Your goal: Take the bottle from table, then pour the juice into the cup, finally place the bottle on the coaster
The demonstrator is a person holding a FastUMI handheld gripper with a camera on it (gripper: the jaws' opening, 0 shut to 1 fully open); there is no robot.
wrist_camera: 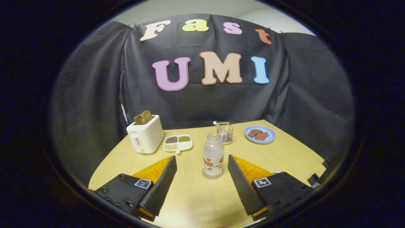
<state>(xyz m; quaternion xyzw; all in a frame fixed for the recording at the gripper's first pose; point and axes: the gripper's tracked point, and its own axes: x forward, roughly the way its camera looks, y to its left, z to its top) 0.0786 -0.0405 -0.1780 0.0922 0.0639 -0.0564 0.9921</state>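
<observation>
The tool (202, 163) is spread wide, its two fingers (164, 186) apart and touching nothing, held low over the counter (196, 202). The bottle (213, 155) stands upright between the fingertips, a little nearer the right one, with a gap on each side. It is clear, with a label round its lower half, and it stands on a round coaster (204, 175) whose rim shows at its base. Whether it is capped cannot be told. Just beyond the bottle, slightly to the right, stands a glass cup (226, 133) with a straw (218, 125) leaning out of it toward the left; the bottle's top overlaps the cup's left side in the view, so whether they touch cannot be told. Farther right of the cup, well apart from it, a blue plate (269, 138) holds brown pieces of food (258, 134). Beyond the left finger sits a white toaster (145, 136) with toast (143, 117) sticking out of its slot. Just right of the toaster lies a white tray (189, 146) with compartments: dark grains at the back left, green ones at the back right, pale ones at the front left, and the front right bare. A little blue rim (274, 172) peeks out behind the right finger; what it belongs to cannot be told.
</observation>
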